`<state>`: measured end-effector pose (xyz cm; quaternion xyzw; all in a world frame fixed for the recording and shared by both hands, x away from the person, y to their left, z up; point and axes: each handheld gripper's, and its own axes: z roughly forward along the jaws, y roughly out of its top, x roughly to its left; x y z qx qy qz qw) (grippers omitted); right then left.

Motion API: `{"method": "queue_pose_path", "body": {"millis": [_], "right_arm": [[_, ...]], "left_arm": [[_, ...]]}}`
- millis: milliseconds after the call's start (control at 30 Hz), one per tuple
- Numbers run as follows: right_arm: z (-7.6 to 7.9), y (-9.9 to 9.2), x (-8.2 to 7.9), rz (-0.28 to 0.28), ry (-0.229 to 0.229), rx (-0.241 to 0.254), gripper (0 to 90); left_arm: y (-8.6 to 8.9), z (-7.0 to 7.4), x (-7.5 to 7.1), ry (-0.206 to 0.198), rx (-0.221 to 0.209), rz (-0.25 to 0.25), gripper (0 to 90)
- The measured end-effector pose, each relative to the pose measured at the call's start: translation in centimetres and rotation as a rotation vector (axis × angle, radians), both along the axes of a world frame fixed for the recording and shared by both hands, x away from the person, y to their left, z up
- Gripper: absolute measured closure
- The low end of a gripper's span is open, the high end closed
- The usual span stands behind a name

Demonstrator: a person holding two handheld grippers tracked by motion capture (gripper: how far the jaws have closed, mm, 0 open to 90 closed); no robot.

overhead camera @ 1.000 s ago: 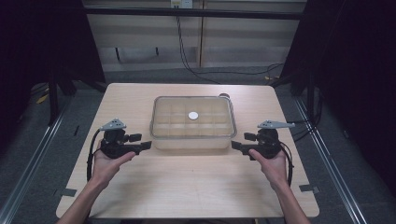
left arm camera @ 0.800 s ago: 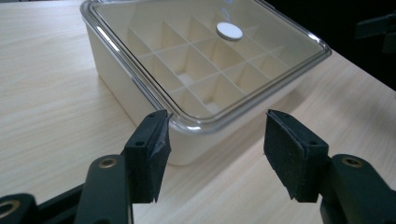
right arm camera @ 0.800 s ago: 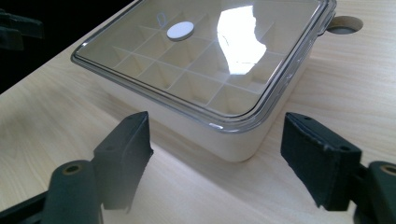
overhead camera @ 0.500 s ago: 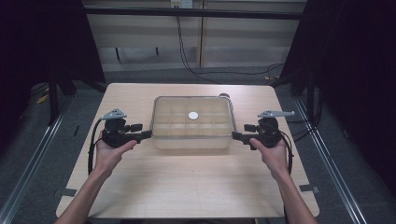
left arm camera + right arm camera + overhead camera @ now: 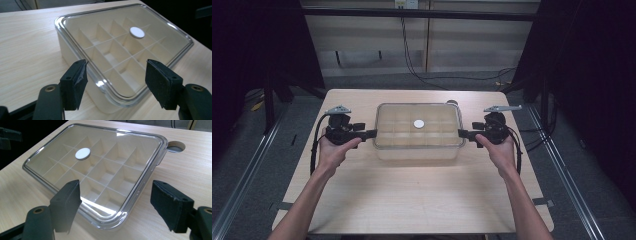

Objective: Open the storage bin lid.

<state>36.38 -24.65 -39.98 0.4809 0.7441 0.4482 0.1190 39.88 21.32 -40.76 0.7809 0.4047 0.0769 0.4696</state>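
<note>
A clear plastic box with a see-through lid and several inner compartments sits mid-table. A small white disc lies on the lid. My left gripper is at the box's left side and my right gripper at its right side, both level with the lid rim. In the left gripper view the left gripper stands open, the near edge of the box between its jaws, the disc beyond. The right gripper is likewise open around the box's edge, the disc farther in.
A round hole in the wooden table sits just behind the box's far right corner, also the hole in the right gripper view. Dark frame rails run along both table sides. Cables trail on the floor behind.
Both hands have moved forward and inward, bringing each gripper from beside the box's front corners up against its left and right sides. The box has not moved.
</note>
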Motion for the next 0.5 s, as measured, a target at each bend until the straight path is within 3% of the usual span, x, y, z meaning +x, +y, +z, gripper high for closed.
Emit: {"method": "queue_pose_path", "body": {"millis": [167, 267, 500], "right_arm": [[-0.8, -0.2, 1.1, -0.009, 0.02, -0.009, 26.4], [-1.2, -0.2, 1.5, -0.01, 0.025, -0.009, 25.5], [-2.6, 0.1, 2.2, 0.01, 0.07, 0.01, 23.1]], "left_arm": [[0.0, -0.7, 0.8, 0.021, 0.001, -0.005, 31.0], [0.0, -1.0, 0.7, 0.007, 0.015, 0.004, 30.2], [0.1, -2.3, 1.0, 0.06, 0.013, 0.019, 29.0]]}}
